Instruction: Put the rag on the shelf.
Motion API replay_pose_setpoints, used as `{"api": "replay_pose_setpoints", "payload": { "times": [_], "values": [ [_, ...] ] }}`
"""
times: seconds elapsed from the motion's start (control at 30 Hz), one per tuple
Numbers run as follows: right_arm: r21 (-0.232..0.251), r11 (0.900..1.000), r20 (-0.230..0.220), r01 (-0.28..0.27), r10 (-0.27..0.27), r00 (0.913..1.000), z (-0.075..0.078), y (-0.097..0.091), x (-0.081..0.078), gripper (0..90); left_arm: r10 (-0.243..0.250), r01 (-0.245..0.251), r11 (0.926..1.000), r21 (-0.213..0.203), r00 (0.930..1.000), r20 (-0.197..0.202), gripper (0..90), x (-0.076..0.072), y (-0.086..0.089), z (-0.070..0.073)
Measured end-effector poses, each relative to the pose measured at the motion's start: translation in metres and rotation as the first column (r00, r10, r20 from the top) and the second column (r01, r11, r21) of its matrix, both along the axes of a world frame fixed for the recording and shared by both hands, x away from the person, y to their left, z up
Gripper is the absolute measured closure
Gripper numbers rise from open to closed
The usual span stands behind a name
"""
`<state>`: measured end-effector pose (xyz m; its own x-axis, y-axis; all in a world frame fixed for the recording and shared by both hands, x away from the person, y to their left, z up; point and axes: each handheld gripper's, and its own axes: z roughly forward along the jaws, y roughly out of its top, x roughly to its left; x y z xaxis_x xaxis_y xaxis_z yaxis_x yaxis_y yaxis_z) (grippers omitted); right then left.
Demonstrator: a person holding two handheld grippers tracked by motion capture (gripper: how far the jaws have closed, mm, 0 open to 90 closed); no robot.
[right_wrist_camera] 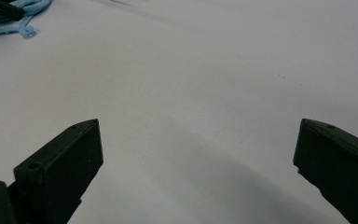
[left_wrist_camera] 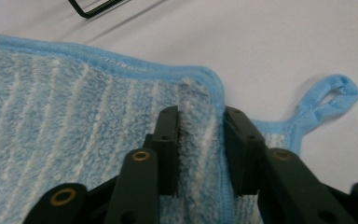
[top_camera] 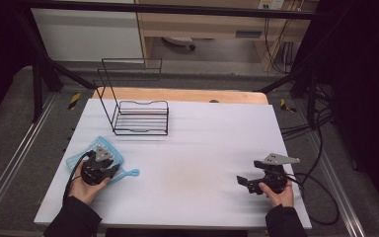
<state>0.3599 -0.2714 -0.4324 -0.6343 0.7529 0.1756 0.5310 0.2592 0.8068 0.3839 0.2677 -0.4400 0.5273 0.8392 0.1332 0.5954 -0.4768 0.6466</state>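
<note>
Left gripper [left_wrist_camera: 199,140]: jaws astride blue cloth [left_wrist_camera: 74,130] hem, pads not visibly pressing.
Right gripper [right_wrist_camera: 198,154]: jaws wide, empty, over white bench [right_wrist_camera: 214,70].

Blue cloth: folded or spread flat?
Folded: in the left gripper view the blue cloth shows a second layer, with its hanging loop, beneath the top edge.

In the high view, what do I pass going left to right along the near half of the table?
Left claw over the blue cloth → the cloth's hanging loop → bare white table → right claw, held above the table with nothing in it.
</note>
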Motion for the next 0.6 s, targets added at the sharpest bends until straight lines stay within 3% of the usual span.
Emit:
{"api": "replay_pose_setpoints", "payload": {
  "times": [0.13,0.33,0.47,0.6],
  "values": [
    [-0.001,1.0,0.002,-0.001,0.001,1.0,0.0,0.0,0.0,1.8,0.002,-0.003,0.9993,-0.037,0.9998,-0.018,78.1,0.002,0.006,0.003],
    [0.001,1.0,-0.002,0.0,0.0,1.0,0.0,0.0,0.0,1.8,-0.02,0.018,0.9959,-0.089,0.9994,-0.026,80.7,-0.004,0.017,0.017],
    [0.0,1.0,-0.001,-0.001,0.001,1.0,0.0,0.0,0.0,1.8,-0.073,0.067,0.9945,-0.08,0.9951,-0.066,80.6,-0.014,0.021,0.025],
    [0.0,1.0,-0.005,-0.001,0.001,1.0,0.0,0.0,0.0,1.8,-0.114,0.108,0.9922,-0.063,0.9881,-0.103,79.4,-0.022,0.017,0.02]
  ]
}}
